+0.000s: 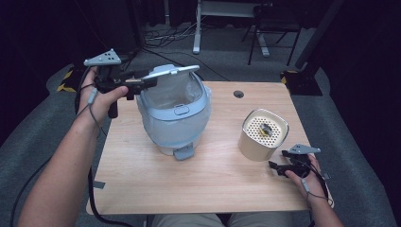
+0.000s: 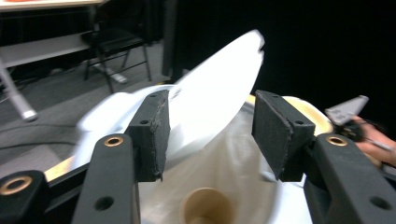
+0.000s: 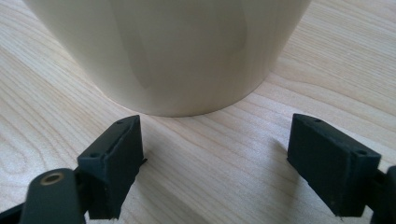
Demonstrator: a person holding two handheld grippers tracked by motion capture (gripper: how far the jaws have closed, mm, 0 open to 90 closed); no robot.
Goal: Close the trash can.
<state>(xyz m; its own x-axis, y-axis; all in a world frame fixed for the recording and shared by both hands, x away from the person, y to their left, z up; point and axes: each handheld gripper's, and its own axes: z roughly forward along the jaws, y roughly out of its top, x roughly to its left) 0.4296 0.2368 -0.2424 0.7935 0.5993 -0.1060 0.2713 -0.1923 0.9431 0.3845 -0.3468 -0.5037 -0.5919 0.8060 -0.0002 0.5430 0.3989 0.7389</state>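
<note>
Behind table's (image 1: 203,189) left edge, left gripper (image 1: 142,81) at lid (image 1: 171,71), jaws apart

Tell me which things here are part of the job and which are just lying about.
In the job:
- pale blue appliance, its lid raised
- left hand-held gripper, at that lid
- cream perforated basket
- right hand-held gripper, beside it

Lying about:
- chair behind the table

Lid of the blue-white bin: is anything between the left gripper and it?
Nothing visible. In the left gripper view the raised white lid already lies between the open jaws of the left gripper; one pad looks against its edge, the other stands apart. The bin stands on the table.
</note>
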